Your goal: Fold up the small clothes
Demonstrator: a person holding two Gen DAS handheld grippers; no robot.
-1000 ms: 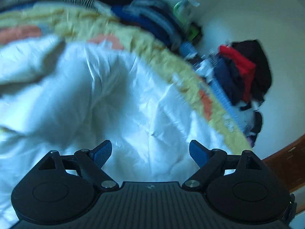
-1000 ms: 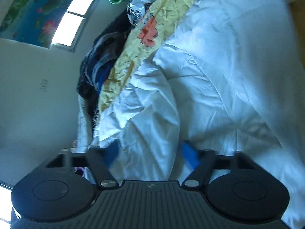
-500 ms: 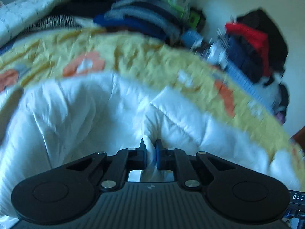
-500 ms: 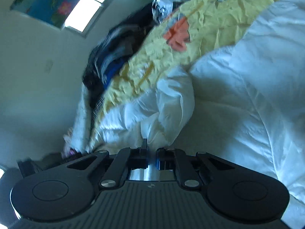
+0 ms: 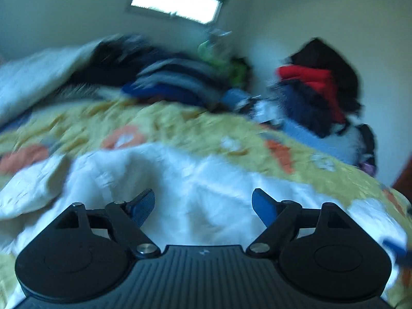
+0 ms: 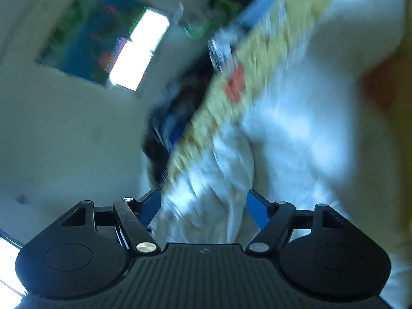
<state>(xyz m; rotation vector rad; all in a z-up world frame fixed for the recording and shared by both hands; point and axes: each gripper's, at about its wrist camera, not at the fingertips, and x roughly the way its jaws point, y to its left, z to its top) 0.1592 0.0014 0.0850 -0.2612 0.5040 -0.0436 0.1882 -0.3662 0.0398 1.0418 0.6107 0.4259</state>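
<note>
A white garment [image 5: 200, 180] lies crumpled on a yellow flowered bedspread [image 5: 167, 123]. My left gripper [image 5: 203, 206] is open just above the garment, holding nothing. In the right wrist view the same white garment [image 6: 296, 141] fills the right side, with a fold running down between the blue fingers. My right gripper [image 6: 203, 207] is open over that fold and holds nothing. Both views are blurred by motion.
Piles of dark, blue and grey clothes [image 5: 170, 77] lie at the far side of the bed. A red and black heap [image 5: 319, 85] sits against the wall at right. A window [image 5: 175, 5] is above; it also shows in the right wrist view [image 6: 139, 51].
Half a second ago both grippers were shut on pinches of the white garment. Both have opened and let it go, and both cameras have tilted upward.
</note>
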